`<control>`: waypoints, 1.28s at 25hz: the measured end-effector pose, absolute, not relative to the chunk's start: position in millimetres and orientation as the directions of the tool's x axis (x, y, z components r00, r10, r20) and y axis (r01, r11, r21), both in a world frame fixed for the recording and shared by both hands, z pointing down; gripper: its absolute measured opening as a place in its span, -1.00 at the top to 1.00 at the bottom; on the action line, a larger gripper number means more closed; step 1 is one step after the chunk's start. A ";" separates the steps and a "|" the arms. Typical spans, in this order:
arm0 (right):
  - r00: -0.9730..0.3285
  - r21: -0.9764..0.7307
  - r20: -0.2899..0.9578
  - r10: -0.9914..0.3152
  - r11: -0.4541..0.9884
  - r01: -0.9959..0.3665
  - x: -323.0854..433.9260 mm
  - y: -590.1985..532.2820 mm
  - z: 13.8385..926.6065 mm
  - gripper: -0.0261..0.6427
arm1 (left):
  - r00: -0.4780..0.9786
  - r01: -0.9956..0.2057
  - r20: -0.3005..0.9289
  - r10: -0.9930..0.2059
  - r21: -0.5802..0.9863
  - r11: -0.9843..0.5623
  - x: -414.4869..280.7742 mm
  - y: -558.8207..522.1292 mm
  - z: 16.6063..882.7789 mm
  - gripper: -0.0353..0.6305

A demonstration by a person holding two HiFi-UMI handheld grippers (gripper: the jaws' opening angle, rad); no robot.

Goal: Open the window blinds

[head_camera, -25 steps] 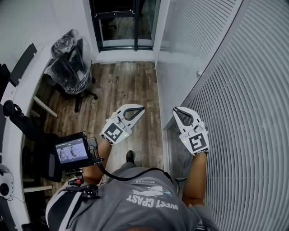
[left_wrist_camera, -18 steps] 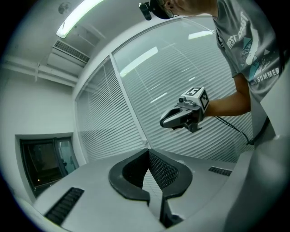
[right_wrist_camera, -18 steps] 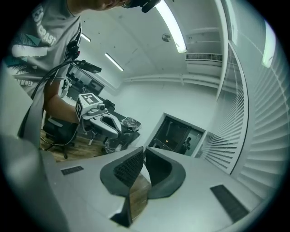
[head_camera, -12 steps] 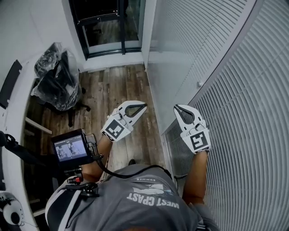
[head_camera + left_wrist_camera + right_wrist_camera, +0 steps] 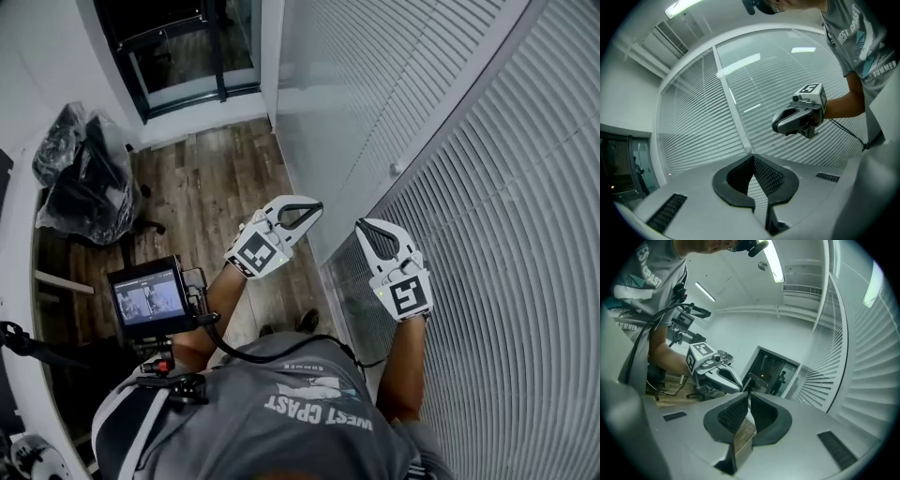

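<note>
White slatted blinds (image 5: 506, 187) hang closed across the glass wall on the right, with a pale upright post (image 5: 450, 103) between two panels and a small knob (image 5: 397, 170) low on it. My left gripper (image 5: 316, 207) is held level over the wooden floor, jaws shut and empty, its tips a short way from the blinds. My right gripper (image 5: 360, 225) is beside it, close to the slats, also shut with nothing in it. In the left gripper view the shut tips (image 5: 753, 155) face the blinds (image 5: 693, 126) and post (image 5: 733, 108). The right gripper view has its tips (image 5: 749, 393) closed, blinds (image 5: 867, 357) on the right.
A black office chair under plastic wrap (image 5: 84, 178) stands at the left on the wooden floor (image 5: 216, 178). A dark glass door (image 5: 183, 47) is at the far end. A small monitor on a rig (image 5: 150, 300) hangs at the person's left side.
The person has walked along the glass wall: chair and door slid left in the head view, and both grippers came nearer the blinds. Both stayed shut.
</note>
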State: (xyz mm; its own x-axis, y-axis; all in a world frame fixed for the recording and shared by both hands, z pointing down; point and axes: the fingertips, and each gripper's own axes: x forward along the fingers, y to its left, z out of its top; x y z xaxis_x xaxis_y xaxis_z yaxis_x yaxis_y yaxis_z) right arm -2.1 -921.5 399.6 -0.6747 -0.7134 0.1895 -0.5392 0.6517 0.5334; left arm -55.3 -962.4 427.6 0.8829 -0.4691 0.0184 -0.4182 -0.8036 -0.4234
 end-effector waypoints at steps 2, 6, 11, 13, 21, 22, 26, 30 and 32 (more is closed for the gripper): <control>-0.674 0.536 0.197 -0.712 0.654 -0.534 1.2 -925.4 401.1 0.92 | 0.890 -0.405 0.023 -0.456 -0.421 -0.812 -34.5 -975.4 430.3 0.88; -0.663 0.565 0.224 -0.715 0.649 -0.509 -10.9 -901.5 392.3 0.92 | 0.900 -0.379 0.032 -0.436 -0.440 -0.814 -6.7 -979.6 429.2 0.88; -0.641 0.585 0.248 -0.726 0.640 -0.498 -28.2 -873.5 377.3 0.92 | 0.901 -0.335 0.058 -0.430 -0.537 -0.774 25.7 -989.2 423.1 0.66; -0.633 0.594 0.257 -0.730 0.636 -0.493 -33.3 -865.8 369.7 0.92 | 0.892 -0.317 0.072 -0.447 -0.605 -0.731 35.6 -994.3 420.8 0.59; -0.640 0.574 0.248 -0.728 0.642 -0.508 -2.9 -884.3 394.1 0.92 | 0.851 -0.258 0.065 -0.521 -0.813 -0.523 87.8 -1037.9 443.7 0.41; -0.641 0.572 0.247 -0.727 0.643 -0.510 -0.5 -886.6 397.0 0.92 | 0.854 -0.236 0.071 -0.515 -0.829 -0.506 92.4 -1039.1 445.2 0.41; -0.647 0.563 0.245 -0.722 0.649 -0.511 7.2 -899.0 402.4 0.92 | 0.858 -0.147 0.115 -0.500 -0.879 -0.455 111.1 -1046.6 449.2 0.49; -0.653 0.564 0.244 -0.717 0.653 -0.506 5.3 -903.7 403.9 0.92 | 0.870 -0.231 0.130 -0.475 -0.743 -0.628 110.5 -1050.0 449.9 0.51; -0.653 0.564 0.244 -0.717 0.652 -0.506 3.1 -902.1 405.7 0.92 | 0.891 -0.314 0.113 -0.439 -0.544 -0.778 106.2 -1049.4 450.4 0.51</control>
